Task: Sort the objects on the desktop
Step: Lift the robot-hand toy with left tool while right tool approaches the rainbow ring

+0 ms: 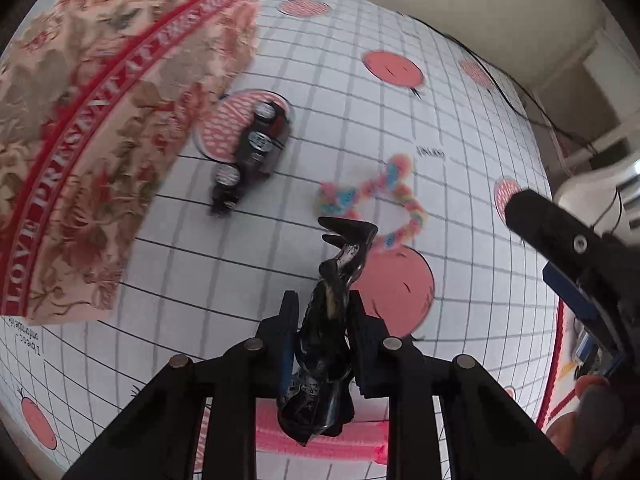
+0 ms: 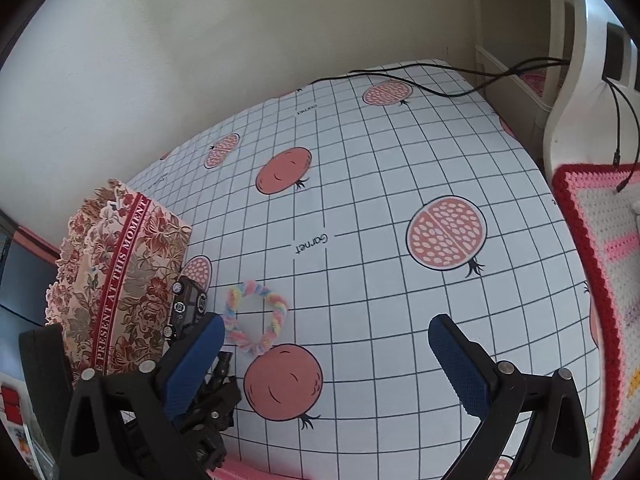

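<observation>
My left gripper [image 1: 325, 312] is shut on a black glossy toy figure [image 1: 332, 320] and holds it above the table. A black toy car [image 1: 252, 148] lies beside a floral gift box [image 1: 92, 140]. A pastel fluffy hair tie [image 1: 384, 196] lies ahead of the figure. In the right wrist view my right gripper [image 2: 324, 344] is open and empty above the tablecloth. The hair tie [image 2: 256, 316], the toy car [image 2: 186, 308] and the floral box [image 2: 120, 280] sit at its left. The left gripper [image 2: 212, 404] shows behind the right gripper's left finger.
The table wears a white grid cloth [image 2: 380, 200] printed with pomegranates. A black cable [image 2: 420, 80] runs across the far corner. A white chair with a crocheted cushion [image 2: 600, 280] stands at the right. A wall is behind the table.
</observation>
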A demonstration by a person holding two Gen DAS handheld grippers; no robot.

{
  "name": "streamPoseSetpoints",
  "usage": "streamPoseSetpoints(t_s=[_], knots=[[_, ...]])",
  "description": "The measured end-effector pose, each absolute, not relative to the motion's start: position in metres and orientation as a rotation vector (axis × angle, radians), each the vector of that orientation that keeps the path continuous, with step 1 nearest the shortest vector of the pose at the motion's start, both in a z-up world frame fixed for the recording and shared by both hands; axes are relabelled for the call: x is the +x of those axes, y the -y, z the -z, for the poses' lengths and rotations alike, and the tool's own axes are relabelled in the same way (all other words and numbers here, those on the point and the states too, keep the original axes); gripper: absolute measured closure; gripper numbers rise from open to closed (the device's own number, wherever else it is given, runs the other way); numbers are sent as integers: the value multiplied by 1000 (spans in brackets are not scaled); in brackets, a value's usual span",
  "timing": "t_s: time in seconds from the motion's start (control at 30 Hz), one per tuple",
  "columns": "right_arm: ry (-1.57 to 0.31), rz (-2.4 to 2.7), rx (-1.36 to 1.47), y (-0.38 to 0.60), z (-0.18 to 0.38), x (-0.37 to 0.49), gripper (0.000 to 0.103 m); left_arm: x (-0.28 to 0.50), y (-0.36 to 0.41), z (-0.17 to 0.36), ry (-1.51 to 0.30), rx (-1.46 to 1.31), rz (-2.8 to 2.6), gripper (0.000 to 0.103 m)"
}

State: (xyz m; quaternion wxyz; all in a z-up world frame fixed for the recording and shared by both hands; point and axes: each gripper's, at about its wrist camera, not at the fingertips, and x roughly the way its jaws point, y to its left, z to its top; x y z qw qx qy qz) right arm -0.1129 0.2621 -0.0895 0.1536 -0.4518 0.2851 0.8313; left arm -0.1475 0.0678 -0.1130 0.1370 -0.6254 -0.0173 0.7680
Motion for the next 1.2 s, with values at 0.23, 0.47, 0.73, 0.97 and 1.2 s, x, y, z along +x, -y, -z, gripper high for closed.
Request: streamPoseSetpoints(t_s=[0.23, 0.47, 0.73, 0.97, 1.2], knots=[[-811, -2411, -1283, -252, 88, -119, 0, -144, -41, 102, 180, -1796, -2302, 78], [-783, -2431, -1292, -238, 90, -130, 0, -164, -35, 106, 268, -1787, -2354, 78], [-764, -2454, -1314, -222, 99, -148, 10, -176, -30, 108, 308, -1775, -2359, 78], [-749, -2434, -1358, -211, 114, -161, 21, -179, -23, 107, 339, -1767, -2364, 78], [-762, -2397, -1360, -209, 120, -165, 28, -180, -24, 108, 337, -1765, -2361, 78]])
